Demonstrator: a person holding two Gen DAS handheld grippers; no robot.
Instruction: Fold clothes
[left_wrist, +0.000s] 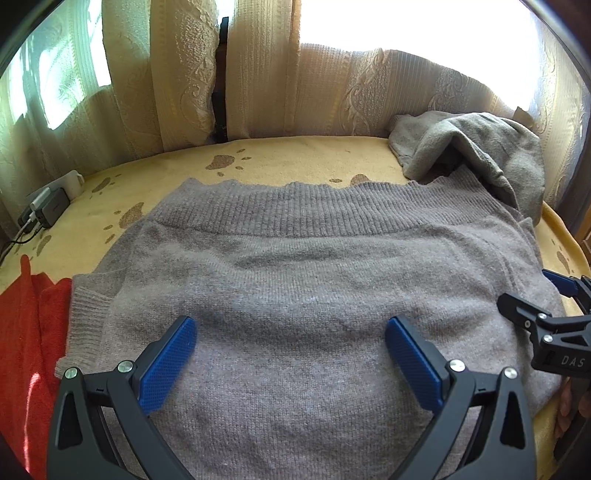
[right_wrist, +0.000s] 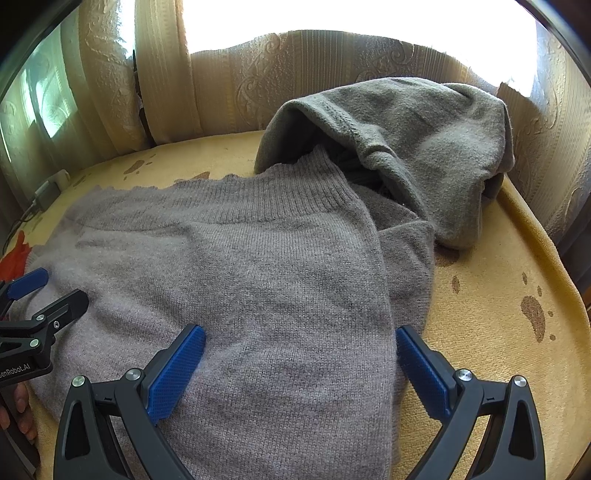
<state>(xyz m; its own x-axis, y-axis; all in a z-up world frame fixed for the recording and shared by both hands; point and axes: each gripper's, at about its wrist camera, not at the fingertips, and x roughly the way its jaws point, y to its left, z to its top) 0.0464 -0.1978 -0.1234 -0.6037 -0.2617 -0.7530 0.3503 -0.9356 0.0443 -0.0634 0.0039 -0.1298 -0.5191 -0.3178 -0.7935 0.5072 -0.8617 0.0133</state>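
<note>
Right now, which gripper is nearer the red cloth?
Left. The left gripper hangs open over the sweater, with the red cloth just off its left finger. The right gripper, also open, is over the sweater's opposite edge.

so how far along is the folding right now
Partly done: the grey knit sweater lies flat on the yellow blanket, its right side apparently folded in. In hand: nothing; the left gripper and right gripper hover open over it. Left: more folds, plus the crumpled grey garment behind and the red cloth.
</note>
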